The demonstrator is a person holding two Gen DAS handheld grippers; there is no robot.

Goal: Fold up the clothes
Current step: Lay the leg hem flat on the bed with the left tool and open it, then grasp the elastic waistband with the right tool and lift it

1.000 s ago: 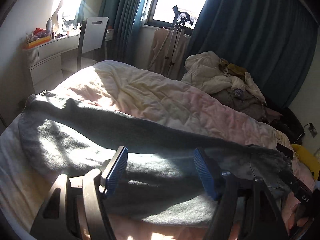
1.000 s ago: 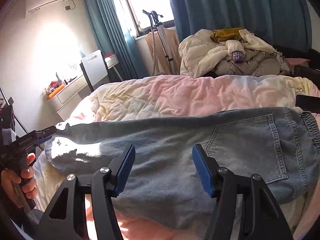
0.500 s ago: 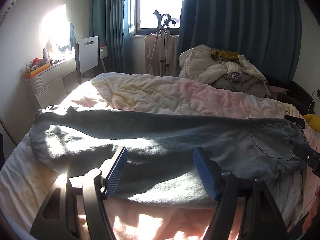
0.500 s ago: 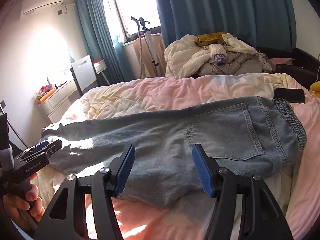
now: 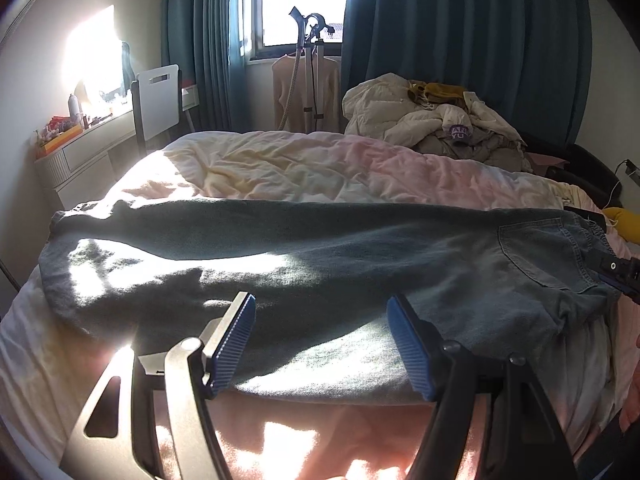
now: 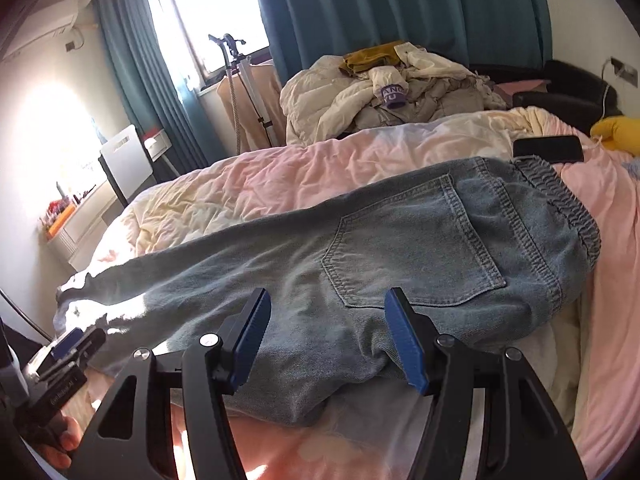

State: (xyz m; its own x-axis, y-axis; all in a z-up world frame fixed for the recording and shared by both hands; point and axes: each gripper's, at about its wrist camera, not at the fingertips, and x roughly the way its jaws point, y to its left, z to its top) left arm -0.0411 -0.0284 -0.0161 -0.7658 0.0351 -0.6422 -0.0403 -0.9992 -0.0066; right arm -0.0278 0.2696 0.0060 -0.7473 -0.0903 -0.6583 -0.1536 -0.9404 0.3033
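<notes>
The bed [image 5: 304, 168], covered in a pink-and-cream quilt, is filling the frame's centre. The jeans [image 6: 400, 240] are lying flat across it, waistband toward the right edge. The left gripper [image 5: 320, 344] is hovering at lower centre, jaws spread, gripping nothing. The right gripper [image 6: 326, 340] is likewise standing spread, empty. A phone [image 6: 548, 149] is resting at upper right, just beside the waistband.

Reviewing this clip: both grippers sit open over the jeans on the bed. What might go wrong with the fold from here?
1. The phone lies against the jeans at the waistband; dragging that end may shift or bury it.
2. The near edge of the jeans hangs by the bed's side, so a loose pinch from the open right gripper may let them slide off.
3. The open left gripper might also grab the pink duvet.
</notes>
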